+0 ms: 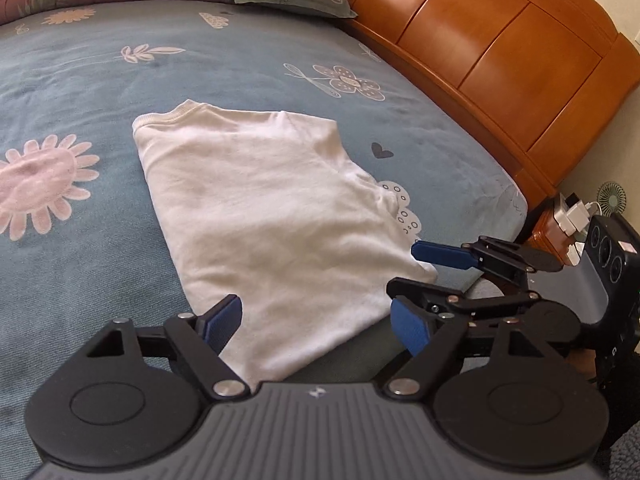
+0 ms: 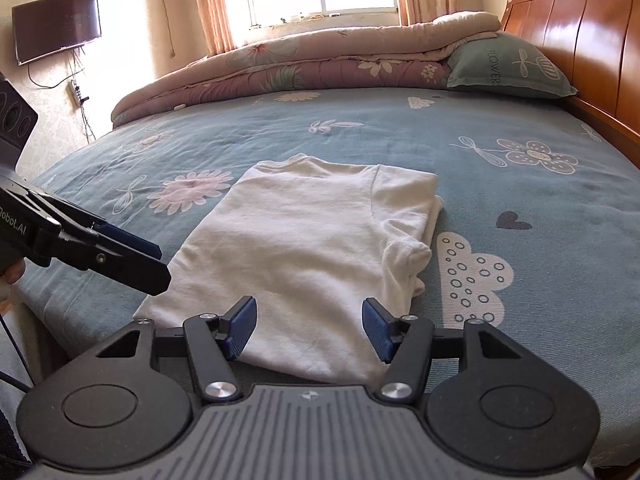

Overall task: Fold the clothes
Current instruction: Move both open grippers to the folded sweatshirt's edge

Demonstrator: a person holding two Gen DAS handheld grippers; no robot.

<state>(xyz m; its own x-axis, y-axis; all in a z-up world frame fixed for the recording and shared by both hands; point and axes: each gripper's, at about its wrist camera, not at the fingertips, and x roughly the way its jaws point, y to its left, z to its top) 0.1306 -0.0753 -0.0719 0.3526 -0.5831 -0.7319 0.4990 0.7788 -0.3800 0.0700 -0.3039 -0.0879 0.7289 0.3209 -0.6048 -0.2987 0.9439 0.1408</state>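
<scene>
The white T-shirt (image 2: 316,248) lies mid-frame on the bed (image 2: 520,208), long axis running away from me toward its collar. My right gripper (image 2: 309,327) and left gripper (image 1: 316,326) both hang spread and empty at its near hem, about equally close.

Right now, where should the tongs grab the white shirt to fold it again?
Probably the near hem of the white shirt, one corner for each: left tongs and right tongs, both open. Come in low from the bed's near edge. That hem lies flat, right beside them; the far collar end is thicker.
</scene>
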